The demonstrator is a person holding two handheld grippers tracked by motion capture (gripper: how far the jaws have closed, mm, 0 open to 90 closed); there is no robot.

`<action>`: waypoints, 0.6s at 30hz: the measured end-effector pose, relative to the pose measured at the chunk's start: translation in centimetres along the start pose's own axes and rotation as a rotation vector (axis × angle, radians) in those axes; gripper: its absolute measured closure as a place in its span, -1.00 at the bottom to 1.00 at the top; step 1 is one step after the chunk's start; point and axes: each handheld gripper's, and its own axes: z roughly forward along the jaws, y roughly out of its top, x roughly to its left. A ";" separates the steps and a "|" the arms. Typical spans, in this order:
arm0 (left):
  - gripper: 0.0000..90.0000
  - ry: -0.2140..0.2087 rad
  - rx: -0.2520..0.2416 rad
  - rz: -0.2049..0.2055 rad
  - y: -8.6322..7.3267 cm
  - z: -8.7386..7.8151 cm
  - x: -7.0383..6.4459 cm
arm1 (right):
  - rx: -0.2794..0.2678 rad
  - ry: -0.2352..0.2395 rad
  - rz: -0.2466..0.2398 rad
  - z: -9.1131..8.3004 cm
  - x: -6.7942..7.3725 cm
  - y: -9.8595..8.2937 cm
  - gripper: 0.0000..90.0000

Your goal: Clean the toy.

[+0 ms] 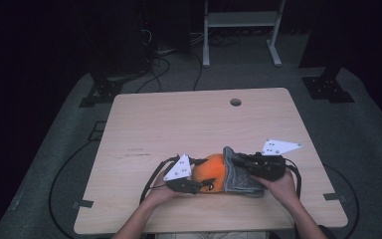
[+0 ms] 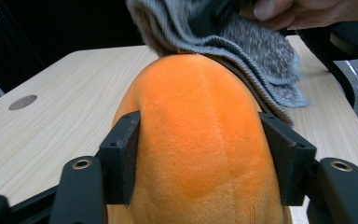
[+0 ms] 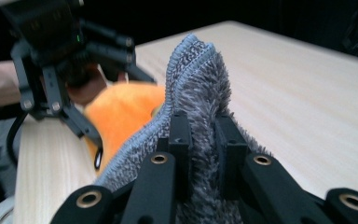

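Note:
An orange plush toy [image 1: 213, 173] lies near the table's front edge, and in the left gripper view its rounded orange body [image 2: 200, 130] sits between my jaws. My left gripper [image 1: 203, 173] [image 2: 203, 158] is shut on it, one pad pressed into each side. A grey knitted cloth [image 1: 239, 175] [image 2: 256, 51] drapes over the plush's far end. My right gripper [image 1: 238, 163] [image 3: 204, 135] is shut on a raised fold of that cloth [image 3: 193, 70], with the plush [image 3: 121, 112] showing orange behind it.
The light wooden table [image 1: 179, 119] has a round cable hole [image 1: 236, 102] near its far edge. A white metal stand [image 1: 241, 20] and dark cables [image 1: 159, 69] are on the grey floor beyond the table.

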 end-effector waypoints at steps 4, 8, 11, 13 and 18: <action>-0.50 0.017 0.023 -0.048 0.0 0.0 0.4 | 0.015 0.027 0.018 0.1 0.1 -0.5 0.76; -0.72 0.036 0.063 -0.173 -0.1 -0.7 1.6 | 0.032 0.032 0.011 -0.1 0.8 -1.1 0.76; -0.72 0.004 0.031 -0.229 -0.2 -1.2 1.9 | 0.026 0.038 0.014 -0.2 1.1 -1.3 0.76; -0.77 -0.035 0.040 -0.264 -0.3 -0.9 2.0 | 0.029 0.055 0.016 -0.2 1.3 -1.4 0.76; -0.50 -0.036 0.063 -0.222 -0.3 -0.4 1.6 | 0.040 0.063 0.003 -0.2 1.7 -1.3 0.76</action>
